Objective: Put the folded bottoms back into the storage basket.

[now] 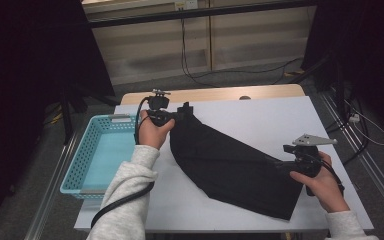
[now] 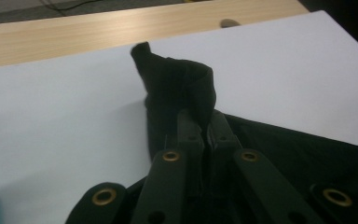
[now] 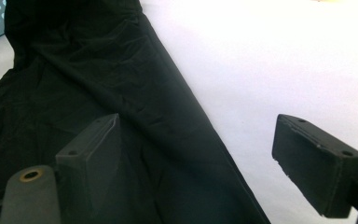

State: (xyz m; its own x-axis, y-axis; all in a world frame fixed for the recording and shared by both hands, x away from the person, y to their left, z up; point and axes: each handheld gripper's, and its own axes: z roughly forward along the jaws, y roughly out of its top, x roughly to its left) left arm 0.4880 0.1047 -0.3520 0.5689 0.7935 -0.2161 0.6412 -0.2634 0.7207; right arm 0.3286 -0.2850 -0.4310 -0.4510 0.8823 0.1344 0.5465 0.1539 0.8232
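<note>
Nearest the lens, in the left gripper view: left gripper [image 2: 204, 135] clamped tight on a bunched corner of black cloth [image 2: 177, 84], fabric puckered up above the pinched jaws. Spread diagonally over the white table [image 1: 260, 115], from that lifted corner at far left down to the near right edge. Right gripper [image 3: 200, 158] with jaws wide apart, one over the cloth, one over bare white surface, pressing on nothing. Beside the table's left edge, a turquoise basket [image 1: 92, 150]. Grey sleeves [image 1: 127, 195] on both forearms. Wooden strip [image 2: 121, 28] along the far edge.
</note>
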